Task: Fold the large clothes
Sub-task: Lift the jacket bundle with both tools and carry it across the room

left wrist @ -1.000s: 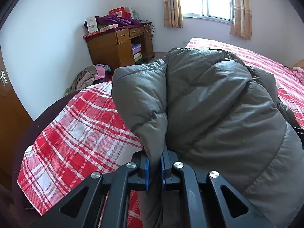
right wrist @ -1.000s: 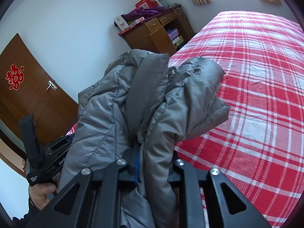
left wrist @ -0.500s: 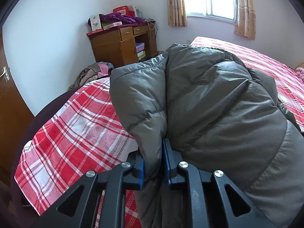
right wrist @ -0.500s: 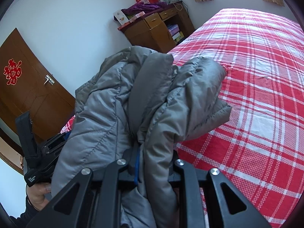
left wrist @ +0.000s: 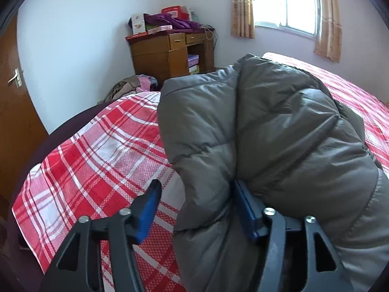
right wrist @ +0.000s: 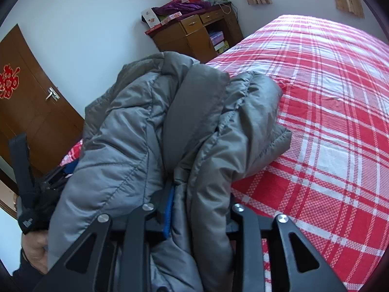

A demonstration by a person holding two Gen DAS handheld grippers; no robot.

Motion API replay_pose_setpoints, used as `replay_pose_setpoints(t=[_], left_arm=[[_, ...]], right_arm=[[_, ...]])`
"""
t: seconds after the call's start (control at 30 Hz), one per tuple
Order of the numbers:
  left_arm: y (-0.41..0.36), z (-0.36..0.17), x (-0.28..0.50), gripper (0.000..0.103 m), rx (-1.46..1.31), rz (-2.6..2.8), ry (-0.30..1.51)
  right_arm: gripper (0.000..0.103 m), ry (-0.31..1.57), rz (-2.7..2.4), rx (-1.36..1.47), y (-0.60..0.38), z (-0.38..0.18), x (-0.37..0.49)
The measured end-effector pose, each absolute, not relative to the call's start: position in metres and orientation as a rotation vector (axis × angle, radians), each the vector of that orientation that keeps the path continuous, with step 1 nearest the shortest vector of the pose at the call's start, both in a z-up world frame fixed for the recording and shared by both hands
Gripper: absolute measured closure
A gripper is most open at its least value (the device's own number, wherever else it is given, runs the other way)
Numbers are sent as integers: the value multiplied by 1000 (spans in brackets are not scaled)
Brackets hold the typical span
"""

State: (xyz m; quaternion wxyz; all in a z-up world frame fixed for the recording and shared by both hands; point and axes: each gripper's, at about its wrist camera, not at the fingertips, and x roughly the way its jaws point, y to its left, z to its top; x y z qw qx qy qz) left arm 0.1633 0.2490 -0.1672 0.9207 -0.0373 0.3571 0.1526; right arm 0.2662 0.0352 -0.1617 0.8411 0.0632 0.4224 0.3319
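Left gripper point(left wrist: 194, 209): jaws have just been opening and now stand wide. Left blue pad is clear of the cloth, over the bedspread; right pad still lies against a fold of the jacket point(left wrist: 267, 133). No pinch left on that side.

Right gripper point(right wrist: 197, 209): jaws have also just been opening, but only a little. A thick fold of jacket fills the gap and the blue pad touches it; whether the far pad still presses is hidden by cloth, so the grip is probably loose but not gone.

Jacket: grey, padded, bunched in a folded heap at the near edge of the bed point(right wrist: 328, 121), on the red plaid cover, draped over both grippers.

Risks, judged:
- Puffy filling springs back once both sides let go; the fold opens.
- Heap sits near the bed edge; slippery shell could slide off toward the person.
- Pulling a gripper out from under the cloth may drag the top layer and skew the fold.
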Motion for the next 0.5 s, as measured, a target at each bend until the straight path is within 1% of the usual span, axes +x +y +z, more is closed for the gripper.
replay_pose_setpoints(t=[0.37,0.5], left_arm=[[247,-173,165,36,-67,335,727],[247,-173,165,31,-72,349,729]], right_arm=[[62,914,669,126,38,-178,268],[61,911,660,111,40,-180,267]])
